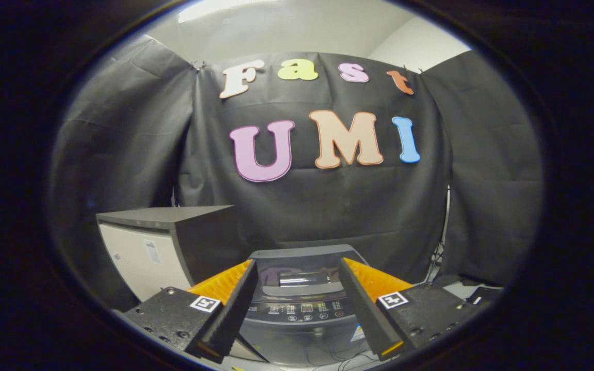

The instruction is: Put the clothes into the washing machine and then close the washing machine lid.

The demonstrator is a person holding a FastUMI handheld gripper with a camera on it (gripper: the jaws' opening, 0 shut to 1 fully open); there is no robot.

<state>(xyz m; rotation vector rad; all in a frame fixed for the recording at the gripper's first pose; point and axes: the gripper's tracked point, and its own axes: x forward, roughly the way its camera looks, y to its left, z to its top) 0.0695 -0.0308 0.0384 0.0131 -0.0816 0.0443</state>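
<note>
A grey top-loading washing machine (302,288) stands ahead of and below my gripper (297,309), seen between the two fingers. Its lid (304,256) lies flat and shut, with a shiny handle (304,279) near the front and a control panel (302,310) below it. My fingers (235,309) stand wide apart with nothing between them, well short of the machine.
A white box-shaped appliance with a dark top (158,247) stands to the left of the washer. Black cloth walls close in the back and both sides. Cables (348,360) lie on the floor in front of the washer.
</note>
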